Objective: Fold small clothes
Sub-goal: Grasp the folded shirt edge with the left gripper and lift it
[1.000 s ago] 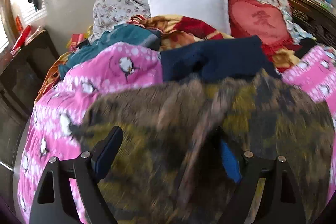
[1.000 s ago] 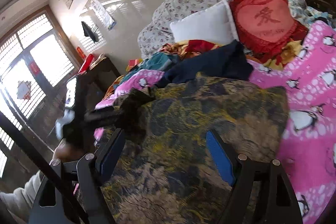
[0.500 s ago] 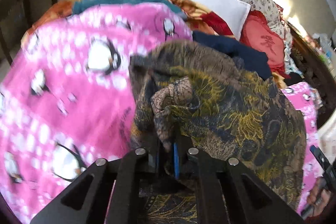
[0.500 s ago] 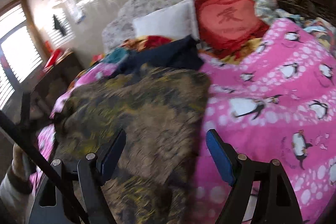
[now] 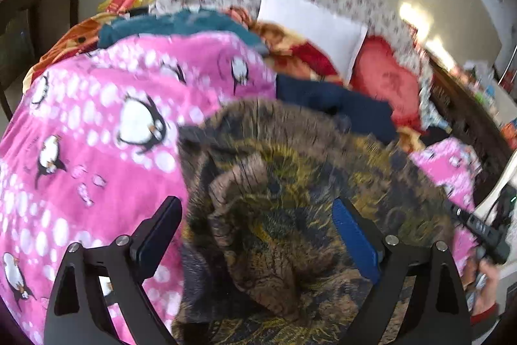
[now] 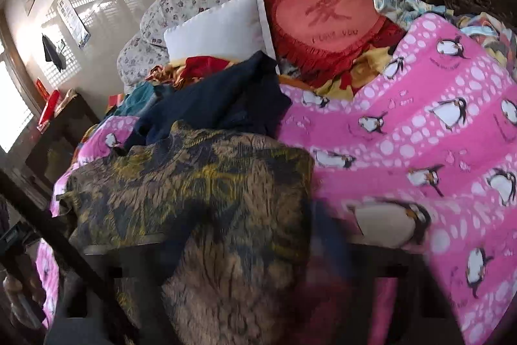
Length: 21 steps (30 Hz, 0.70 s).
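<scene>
The brown-and-yellow patterned small garment [image 5: 290, 199] lies on the pink penguin-print blanket [image 5: 80, 151] on the bed. The left hand-held gripper [image 5: 258, 235], clamped on a bunched fold half a second ago, is opening and has let go. The right hand-held gripper [image 6: 258, 248], blurred, is closing at the garment's near edge; a grip I cannot confirm.

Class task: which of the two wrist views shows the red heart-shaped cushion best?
The right wrist view: the heart-shaped cushion is sharp, its frill and lettering readable. The left wrist view shows it only as a blurred red patch.
</scene>
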Each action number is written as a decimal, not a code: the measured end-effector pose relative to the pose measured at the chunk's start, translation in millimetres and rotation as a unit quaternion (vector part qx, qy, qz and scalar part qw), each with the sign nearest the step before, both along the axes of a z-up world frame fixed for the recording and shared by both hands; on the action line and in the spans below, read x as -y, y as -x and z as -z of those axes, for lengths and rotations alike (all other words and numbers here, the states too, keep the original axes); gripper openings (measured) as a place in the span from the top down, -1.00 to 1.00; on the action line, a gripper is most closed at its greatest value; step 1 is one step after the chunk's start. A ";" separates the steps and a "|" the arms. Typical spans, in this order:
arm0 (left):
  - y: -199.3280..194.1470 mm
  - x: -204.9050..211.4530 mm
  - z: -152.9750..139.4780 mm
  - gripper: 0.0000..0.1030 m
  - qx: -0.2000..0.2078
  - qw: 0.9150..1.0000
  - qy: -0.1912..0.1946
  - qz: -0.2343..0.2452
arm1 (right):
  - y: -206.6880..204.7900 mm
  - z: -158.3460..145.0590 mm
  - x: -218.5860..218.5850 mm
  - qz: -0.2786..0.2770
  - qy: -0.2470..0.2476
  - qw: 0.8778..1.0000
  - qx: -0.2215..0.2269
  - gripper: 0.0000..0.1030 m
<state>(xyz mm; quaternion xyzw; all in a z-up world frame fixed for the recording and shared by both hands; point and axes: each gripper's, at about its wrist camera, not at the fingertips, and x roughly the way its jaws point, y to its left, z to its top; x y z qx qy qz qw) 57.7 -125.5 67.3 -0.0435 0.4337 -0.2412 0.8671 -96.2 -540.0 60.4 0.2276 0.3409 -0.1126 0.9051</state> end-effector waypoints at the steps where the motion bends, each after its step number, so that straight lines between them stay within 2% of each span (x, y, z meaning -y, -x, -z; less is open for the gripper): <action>1: -0.4 3.7 1.9 -0.17 -0.001 1.000 -0.003 0.001 | -0.8 -2.5 -1.2 0.006 0.016 1.000 -0.002 0.75; 2: -3.8 10.3 1.8 0.64 -0.007 1.000 -0.004 0.006 | 3.6 -7.2 0.8 0.015 0.016 1.000 0.014 0.82; 3: -7.1 15.2 -1.0 0.87 -0.012 1.000 -0.002 0.012 | 9.6 -12.9 4.1 0.019 0.009 0.999 0.029 0.84; 5: -7.2 17.2 -16.2 0.84 0.007 0.999 0.034 0.020 | 21.6 -23.4 6.5 0.030 0.025 0.998 0.047 0.91; 7: -2.3 14.4 -31.0 0.83 0.042 0.997 0.067 0.027 | 33.7 -30.7 10.6 0.050 0.045 0.996 0.057 0.93; 9: 1.3 10.6 -34.1 0.76 0.069 0.994 0.076 0.033 | 42.5 -28.6 21.8 0.077 0.048 0.994 0.057 0.99; 10: 0.8 9.6 -30.0 0.54 0.067 0.996 0.058 0.025 | 44.4 -25.2 28.3 0.099 0.056 0.992 0.047 1.00; 11: -2.8 7.4 -21.6 0.30 0.058 0.998 0.023 0.010 | 45.5 -20.3 35.0 0.119 0.063 0.990 0.035 1.00; 13: -8.9 -4.6 -3.2 0.18 0.027 1.000 -0.002 -0.004 | 45.5 -8.0 48.2 0.118 0.037 0.992 0.018 0.99; 14: -12.4 -14.8 6.7 0.17 0.001 1.000 0.002 -0.007 | 48.3 -6.4 50.0 0.107 0.016 0.994 0.023 0.96; 16: -12.0 -30.4 14.1 0.08 -0.015 1.000 0.006 -0.019 | 51.8 -13.6 38.5 0.069 0.005 0.996 0.050 0.94; 17: -10.1 -35.4 13.8 0.01 -0.010 1.000 0.005 -0.023 | 48.9 -19.1 27.7 0.048 0.015 0.997 0.055 0.73; 18: -6.8 -38.8 13.1 -0.04 -0.006 1.000 0.003 -0.026 | 43.8 -25.4 14.3 0.025 0.026 0.998 0.056 0.17; 20: -1.3 -44.9 8.5 -0.06 -0.001 1.000 0.004 -0.028 | 31.1 -35.5 -12.0 -0.022 0.035 0.997 0.064 -0.48; 21: 0.7 -47.3 6.0 -0.09 0.000 1.000 0.009 -0.025 | 22.0 -40.5 -26.8 -0.052 0.041 0.995 0.068 -0.49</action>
